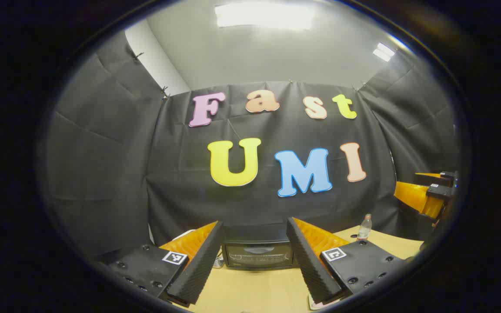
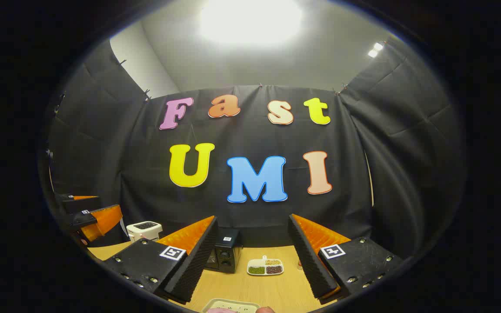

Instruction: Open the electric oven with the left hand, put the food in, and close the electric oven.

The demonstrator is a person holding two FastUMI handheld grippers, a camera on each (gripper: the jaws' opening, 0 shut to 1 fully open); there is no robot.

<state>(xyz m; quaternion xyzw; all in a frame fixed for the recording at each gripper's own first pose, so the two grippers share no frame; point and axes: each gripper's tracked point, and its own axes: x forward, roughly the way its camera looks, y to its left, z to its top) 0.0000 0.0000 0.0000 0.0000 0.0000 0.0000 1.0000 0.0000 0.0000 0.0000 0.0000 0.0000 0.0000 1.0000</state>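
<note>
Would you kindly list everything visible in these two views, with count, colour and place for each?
electric oven: one, black, door closed, on the table straight ahead of the left gripper
table: one, light wood, under everything
water bottle: one, clear, upright on the table to the right of the oven
toaster: one, white, on the table at left in the right gripper view
divided dish: one, white, holding green, tan and dark portions, mid-table
tray: one, pale, at the near table edge, contents unclear
left gripper: one, jaws open, facing the oven
right gripper: one, jaws open, above the table
</note>
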